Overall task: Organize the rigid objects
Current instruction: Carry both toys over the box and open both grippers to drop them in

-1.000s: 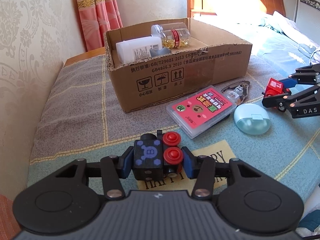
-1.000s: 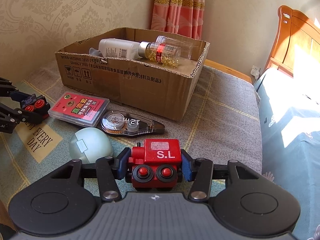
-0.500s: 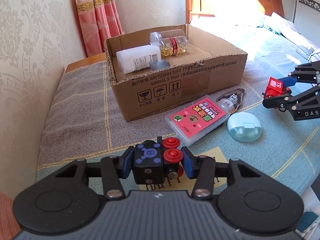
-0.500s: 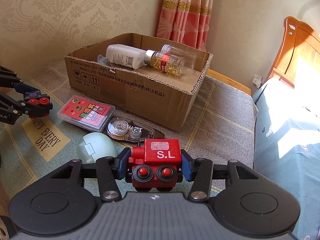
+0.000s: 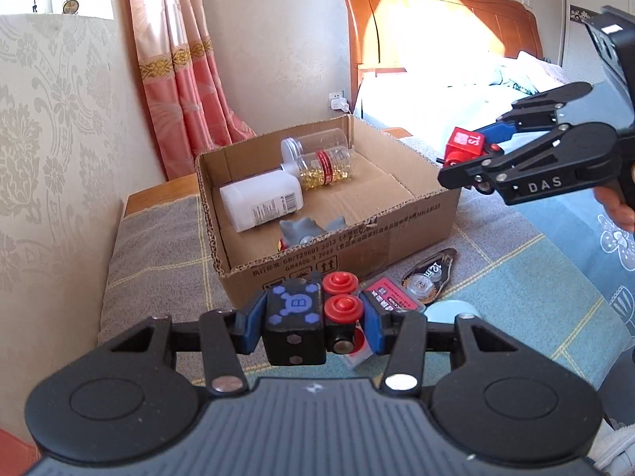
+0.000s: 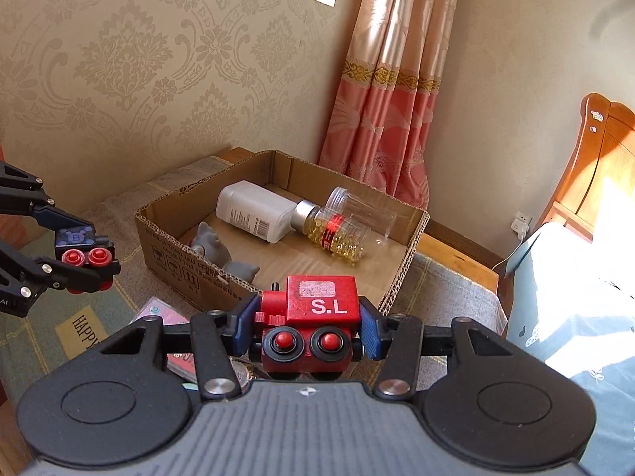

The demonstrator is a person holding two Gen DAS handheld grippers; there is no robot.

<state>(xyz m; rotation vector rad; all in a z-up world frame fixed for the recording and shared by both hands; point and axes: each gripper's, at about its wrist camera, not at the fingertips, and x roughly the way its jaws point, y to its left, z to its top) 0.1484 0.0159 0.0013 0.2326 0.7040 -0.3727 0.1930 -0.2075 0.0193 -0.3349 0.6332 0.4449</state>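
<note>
My left gripper (image 5: 313,317) is shut on a black toy train block (image 5: 293,319) with blue spots and red wheels, held in the air in front of the cardboard box (image 5: 357,250). It also shows in the right wrist view (image 6: 81,252). My right gripper (image 6: 307,327) is shut on a red toy train (image 6: 313,317) marked "S.L", held above the box's near right corner (image 6: 401,277); the red train also shows in the left wrist view (image 5: 466,146). The box holds a white bottle (image 5: 262,200), a capsule jar (image 5: 325,166), a clear jar (image 5: 317,144) and a grey figure (image 5: 305,230).
On the cloth beside the box lie a pink card case (image 5: 393,297), a correction tape (image 5: 426,277) and a pale blue round case (image 5: 452,311). A wallpapered wall (image 6: 119,59) and curtain (image 6: 393,79) stand behind the box. A bed (image 5: 456,91) lies to the right.
Both grippers have risen with their trains and moved toward the box. The right gripper now hangs over the box's corner; the left is higher in front of the box.
</note>
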